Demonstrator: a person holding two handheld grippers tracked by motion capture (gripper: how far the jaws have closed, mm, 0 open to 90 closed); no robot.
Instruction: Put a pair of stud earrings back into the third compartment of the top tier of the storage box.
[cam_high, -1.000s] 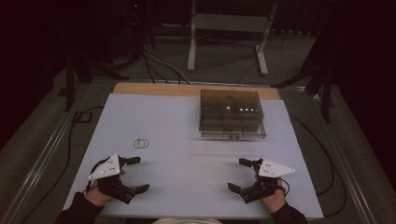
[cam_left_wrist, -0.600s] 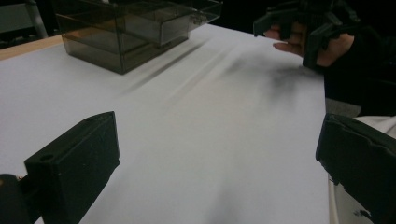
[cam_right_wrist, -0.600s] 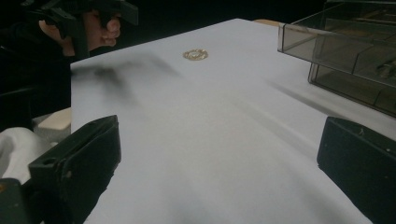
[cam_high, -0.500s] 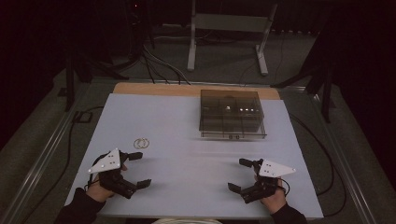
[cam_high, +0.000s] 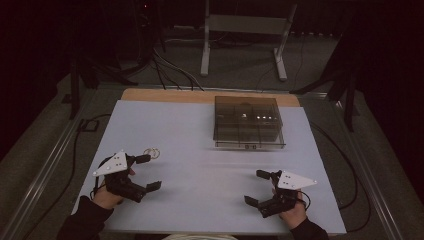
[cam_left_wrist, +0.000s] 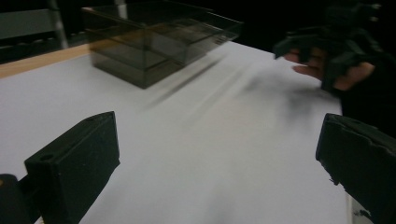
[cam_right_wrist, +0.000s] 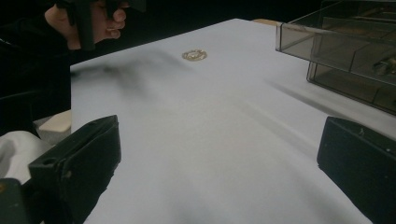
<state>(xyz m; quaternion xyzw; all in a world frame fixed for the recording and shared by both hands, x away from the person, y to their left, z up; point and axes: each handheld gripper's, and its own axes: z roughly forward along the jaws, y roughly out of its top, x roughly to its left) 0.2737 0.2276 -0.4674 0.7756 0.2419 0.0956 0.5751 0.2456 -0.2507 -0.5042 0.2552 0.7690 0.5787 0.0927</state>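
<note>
Two small joined metal rings (cam_high: 151, 152) lie on the white table top (cam_high: 200, 150), left of centre; in the right gripper view the rings (cam_right_wrist: 194, 55) sit far off near the other hand. My left gripper (cam_high: 148, 172) stands open at the front left, its far jaw just short of the rings, nothing between its jaws. My right gripper (cam_high: 258, 187) rests open and empty at the front right. A smoky clear plastic box (cam_high: 247, 122) with compartments stands at the back, right of centre, also seen as the box (cam_left_wrist: 154, 39) and the box (cam_right_wrist: 355, 51).
A wooden strip (cam_high: 165, 95) edges the table's far side. Beyond it stand a metal frame (cam_high: 245, 30) and floor cables (cam_high: 170, 70). Cables run along both sides of the table. The surroundings are dark.
My left gripper has moved forward and a little right, toward the rings, and now stands beside them. The right gripper has hardly moved.
</note>
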